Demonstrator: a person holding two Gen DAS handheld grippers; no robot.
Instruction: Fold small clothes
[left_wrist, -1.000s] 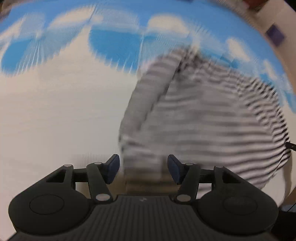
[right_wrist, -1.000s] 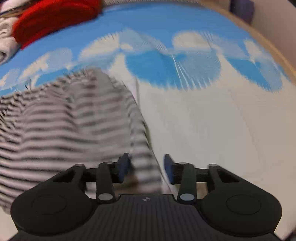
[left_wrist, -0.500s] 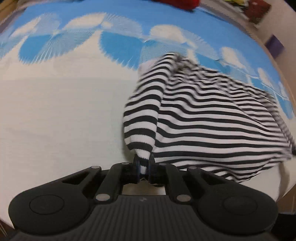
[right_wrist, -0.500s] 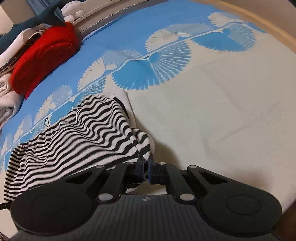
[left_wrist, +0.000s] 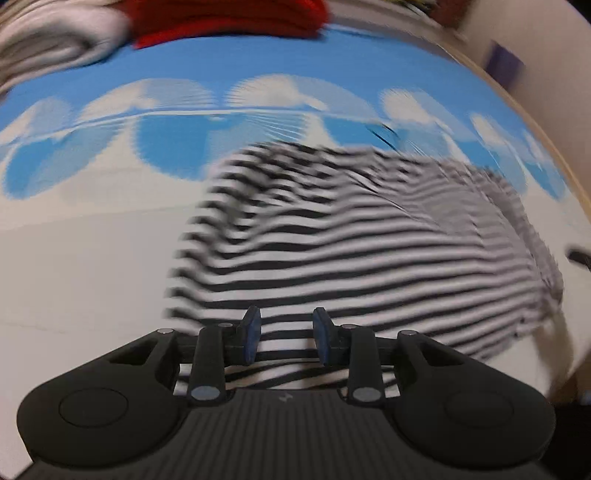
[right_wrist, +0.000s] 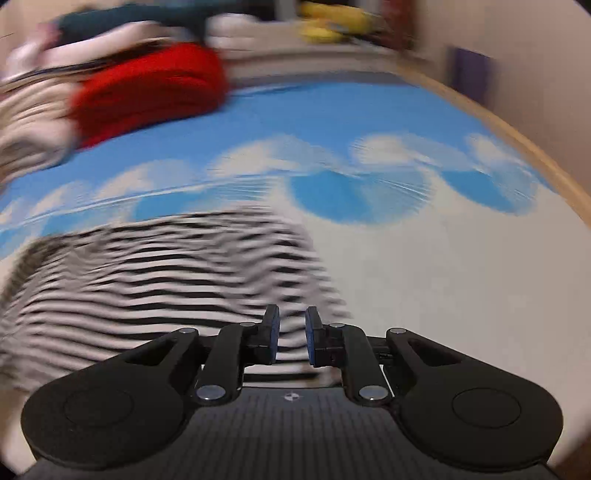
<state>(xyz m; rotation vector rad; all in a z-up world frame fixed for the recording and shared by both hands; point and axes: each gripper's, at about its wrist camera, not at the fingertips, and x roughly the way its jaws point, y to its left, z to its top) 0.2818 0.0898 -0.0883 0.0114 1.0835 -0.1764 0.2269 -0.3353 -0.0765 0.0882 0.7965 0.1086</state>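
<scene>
A black-and-white striped garment lies bunched on the blue-and-white patterned cloth, blurred by motion. My left gripper hovers over the garment's near edge; its jaws are opening, and its blue pads stand apart from the stripes showing in the gap. In the right wrist view the same garment spreads to the left. My right gripper is above the garment's near right corner, its jaws also opening with a narrow gap and nothing pinched.
A folded red cloth and pale folded clothes lie at the far side. The table's wooden rim curves along the right. Something yellow and a purple object sit beyond the rim.
Both grippers, shut on the garment's near corners half a second ago, have parted their jaws and let go. Both hands have lifted and tilted, bringing the far clothes pile into view.
</scene>
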